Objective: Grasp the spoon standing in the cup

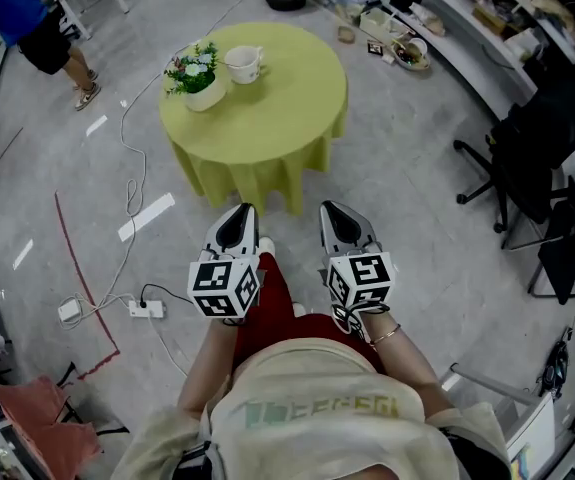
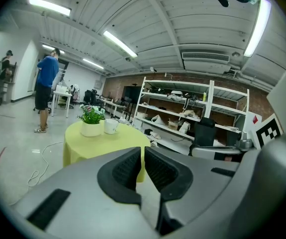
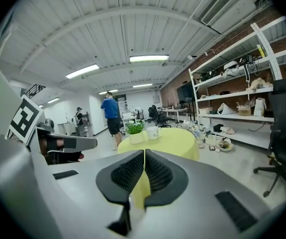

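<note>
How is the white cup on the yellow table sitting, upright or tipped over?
Upright: the cup rests on its base beside the potted plant, its open mouth facing up.

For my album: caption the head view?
Left gripper and right gripper, shut, face a yellow table holding cup and flowerpot.

The cup (image 1: pixel 244 65) stands on the table (image 1: pixel 277 123), just right of the plant (image 1: pixel 195 74).
</note>
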